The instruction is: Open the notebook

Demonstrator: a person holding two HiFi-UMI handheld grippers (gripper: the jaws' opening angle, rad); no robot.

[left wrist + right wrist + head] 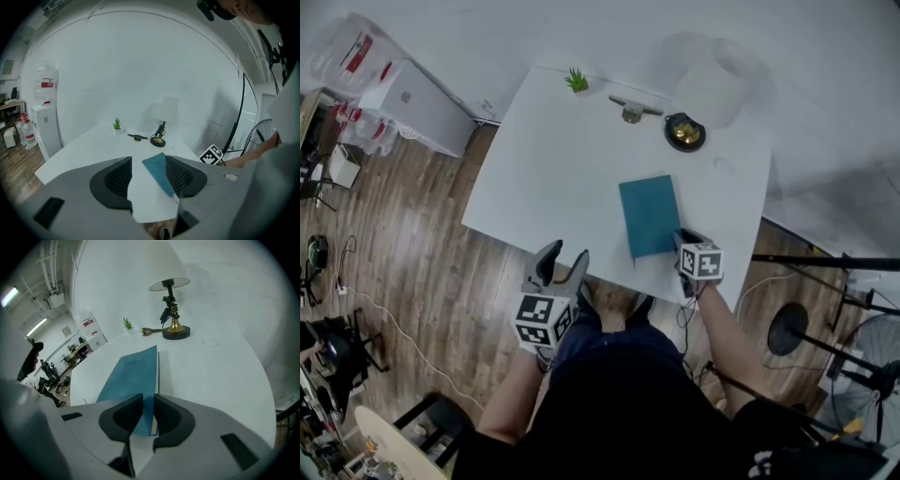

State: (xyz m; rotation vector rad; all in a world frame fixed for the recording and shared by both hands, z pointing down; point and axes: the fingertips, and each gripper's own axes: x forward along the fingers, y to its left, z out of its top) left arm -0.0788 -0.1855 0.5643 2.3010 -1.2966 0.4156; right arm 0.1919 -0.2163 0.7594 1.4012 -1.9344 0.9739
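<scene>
Fingers (pixel 123 417) of the right gripper (pixel 148 403) were closed to a narrow gap on the near corner of the notebook (pixel 133 376). The teal cover sat between the pads, and a pale strip of page edge showed just beside the right-hand finger. Whether the pads held the cover alone or the full thickness could not be determined. From the fingers the notebook ran straight ahead, lying flat, or nearly so, on the white table (pixel 553 178).

Fingers (pixel 117 180) of the left gripper (pixel 149 164) stood apart with nothing between them. This gripper was held short of the table's near edge. The notebook lay ahead of it, past the right-hand finger and clear of both pads.

Step in hand: the grip on the free corner appeared established, and the cover was not yet raised.

Next move, as judged:
- Raise the pinched corner just enough to separate the cover from the pages.
- Swing the cover over toward the left of the fingers, where the spine appeared to lie.
- If the whole book rises with the corner, bring the open left gripper forward to hold the pages down.

Well beyond the fingers, past the far end of the notebook, stood a lamp (pixel 171 296) on a dark round base. To its left lay a small dark object (pixel 150 331), and farther left stood a small green plant (pixel 127 324). All were clear of the cover's likely swing.
</scene>
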